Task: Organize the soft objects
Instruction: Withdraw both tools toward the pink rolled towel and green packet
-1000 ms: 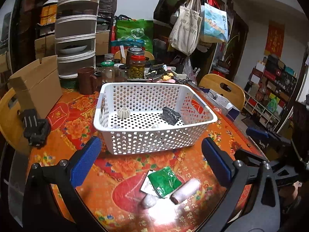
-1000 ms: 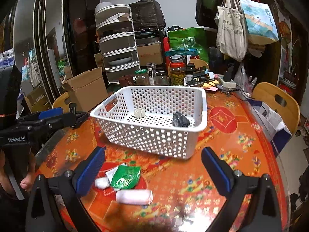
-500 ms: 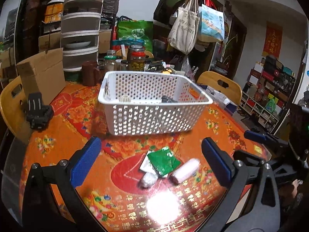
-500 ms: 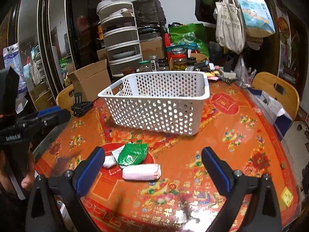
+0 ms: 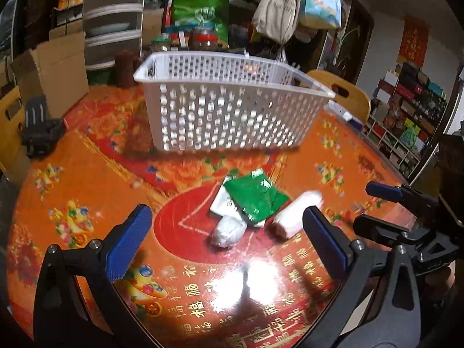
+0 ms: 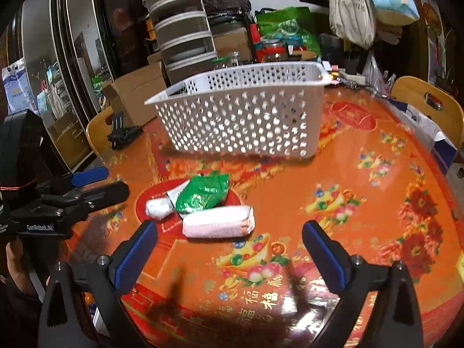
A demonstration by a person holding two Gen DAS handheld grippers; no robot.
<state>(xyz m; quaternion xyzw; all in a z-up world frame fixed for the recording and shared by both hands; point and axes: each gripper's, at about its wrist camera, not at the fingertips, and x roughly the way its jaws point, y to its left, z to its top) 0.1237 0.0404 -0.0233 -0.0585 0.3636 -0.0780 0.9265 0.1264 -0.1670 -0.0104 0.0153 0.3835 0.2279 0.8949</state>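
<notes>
A white perforated basket (image 5: pixel 229 110) (image 6: pixel 246 116) stands on the orange patterned table. In front of it lie a green soft packet (image 5: pixel 255 197) (image 6: pixel 204 194), a small white wrapped bundle (image 5: pixel 227 232) (image 6: pixel 158 207) and a pale pink roll (image 5: pixel 297 214) (image 6: pixel 219 221). My left gripper (image 5: pixel 226 246) is open and empty, low over the table just short of the white bundle. My right gripper (image 6: pixel 229 253) is open and empty, just short of the pink roll. Each gripper shows in the other's view: the right one (image 5: pixel 385 203), the left one (image 6: pixel 87 185).
A black clamp-like object (image 5: pixel 39 130) (image 6: pixel 121 134) lies at the table's left edge by a cardboard box (image 5: pixel 49 69). Jars, a stacked drawer unit (image 6: pixel 185 37) and bags crowd the back. Wooden chairs (image 6: pixel 426 101) stand around the table.
Both grippers have dropped lower and moved closer to the three soft items. The basket's inside is now hidden behind its wall. Both stayed open.
</notes>
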